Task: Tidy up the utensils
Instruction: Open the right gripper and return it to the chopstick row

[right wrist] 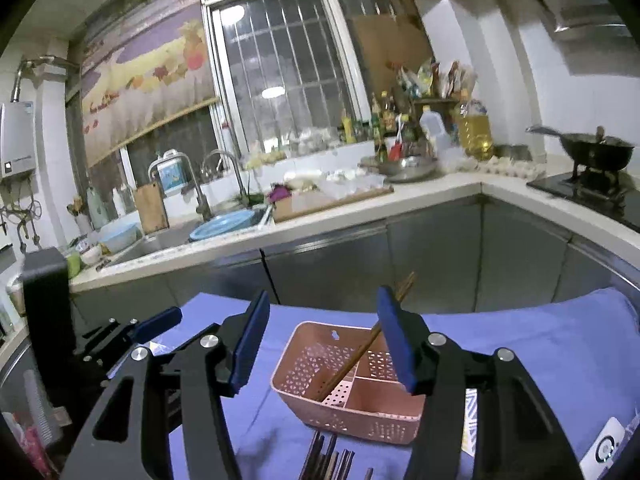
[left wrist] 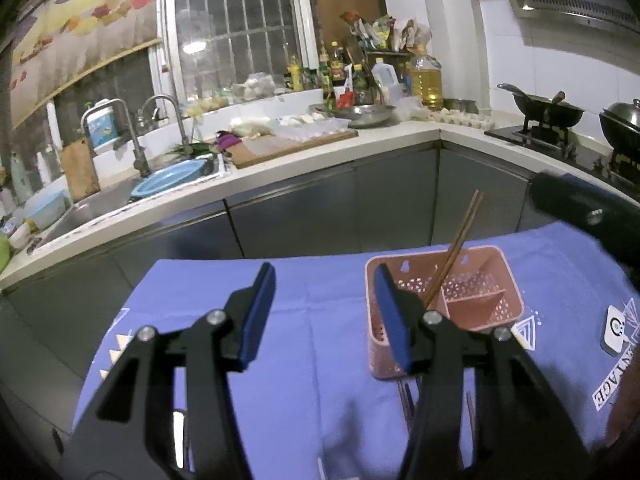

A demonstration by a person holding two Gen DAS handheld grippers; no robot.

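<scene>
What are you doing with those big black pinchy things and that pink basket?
Someone is sorting chopsticks with a pinching tool in each hand. A pair of chopsticks already leans in the pink basket, which sits on a blue cloth. More chopsticks lie on the cloth in front of it. Both the right tool and the left tool are open and hold nothing right now.
</scene>
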